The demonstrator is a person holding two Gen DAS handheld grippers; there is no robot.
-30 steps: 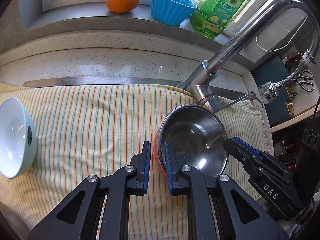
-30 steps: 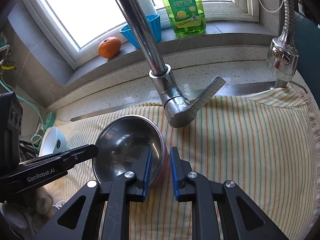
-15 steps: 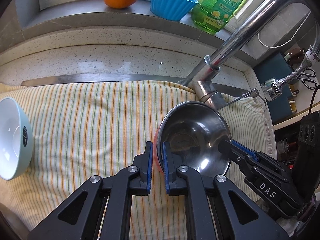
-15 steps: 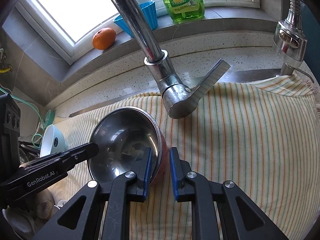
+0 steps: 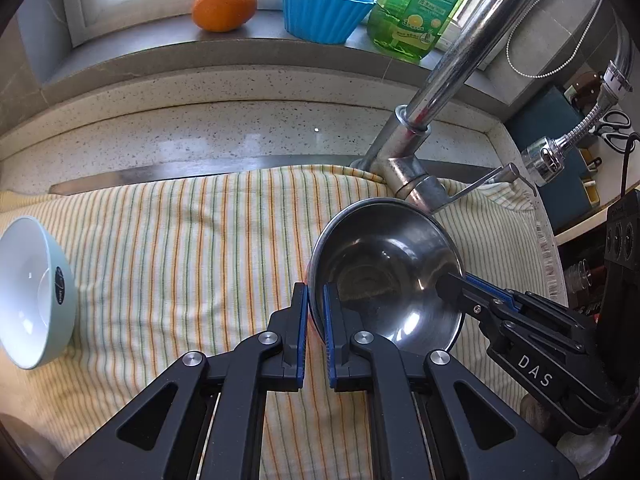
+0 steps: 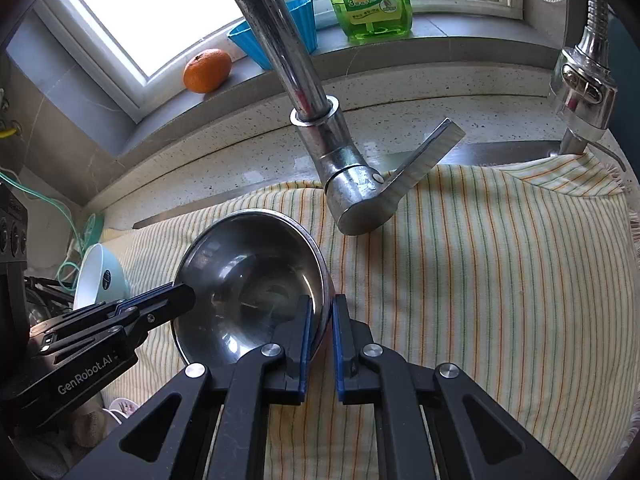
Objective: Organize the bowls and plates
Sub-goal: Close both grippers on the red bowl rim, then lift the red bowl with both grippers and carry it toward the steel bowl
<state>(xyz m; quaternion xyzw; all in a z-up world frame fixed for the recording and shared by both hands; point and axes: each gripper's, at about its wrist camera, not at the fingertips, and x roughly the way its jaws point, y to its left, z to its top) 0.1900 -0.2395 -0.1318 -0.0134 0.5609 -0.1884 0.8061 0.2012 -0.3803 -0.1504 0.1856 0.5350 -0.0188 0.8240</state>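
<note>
Striped cloth (image 5: 200, 264) fills mid-frame while your left tool (image 5: 315, 304) and right tool (image 6: 322, 316), both clamped on the steel bowl (image 5: 384, 264), have lifted it, ready to carry.

Shiny steel bowl (image 5: 384, 268), red outside, tilts above the striped cloth (image 5: 180, 248); pale white-lined bowl (image 5: 32, 292) lies tipped at the cloth's left edge.

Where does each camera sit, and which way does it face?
Left wrist: on the left gripper, facing the windowsill; its fingers clamp the round steel bowl at its left rim; the right gripper enters from the right.
Right wrist: on the right gripper, facing the chrome tap; it clamps the bowl's right rim.
Shared: the bowl, striped cloth, orange fruit.
</note>
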